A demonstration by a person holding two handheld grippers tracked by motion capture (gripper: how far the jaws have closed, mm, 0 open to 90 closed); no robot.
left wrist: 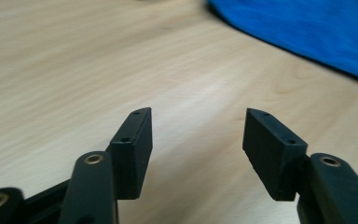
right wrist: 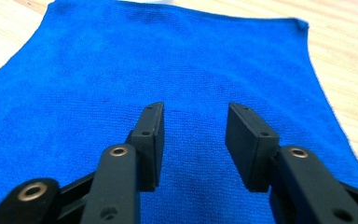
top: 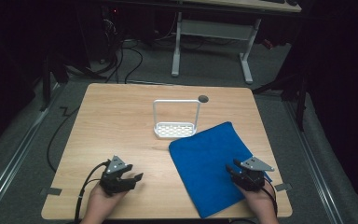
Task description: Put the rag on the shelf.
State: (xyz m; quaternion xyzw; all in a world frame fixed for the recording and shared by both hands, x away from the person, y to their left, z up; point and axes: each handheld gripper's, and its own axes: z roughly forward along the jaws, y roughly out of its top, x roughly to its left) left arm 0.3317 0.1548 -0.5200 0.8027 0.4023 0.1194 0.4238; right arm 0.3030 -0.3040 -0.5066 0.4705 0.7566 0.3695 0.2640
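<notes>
A blue cloth [top: 208, 161] lies flat on the right half of the wooden table [top: 121, 121]. My right gripper [top: 233, 169] rests over the cloth's near right part, open, with bare blue cloth [right wrist: 168, 70] between its jaws [right wrist: 195, 109]. My left gripper [top: 134, 178] sits on bare wood at the near left, open and holding nothing; its own view [left wrist: 198, 114] has the cloth's edge [left wrist: 307, 32] farther off at the upper right.
A white wire rack [top: 175, 119] with a perforated base stands at the table's middle, just beyond the cloth. A dark round hole [top: 203, 98] marks the tabletop behind it. Cables and a desk frame [top: 212, 42] lie on the floor beyond.
</notes>
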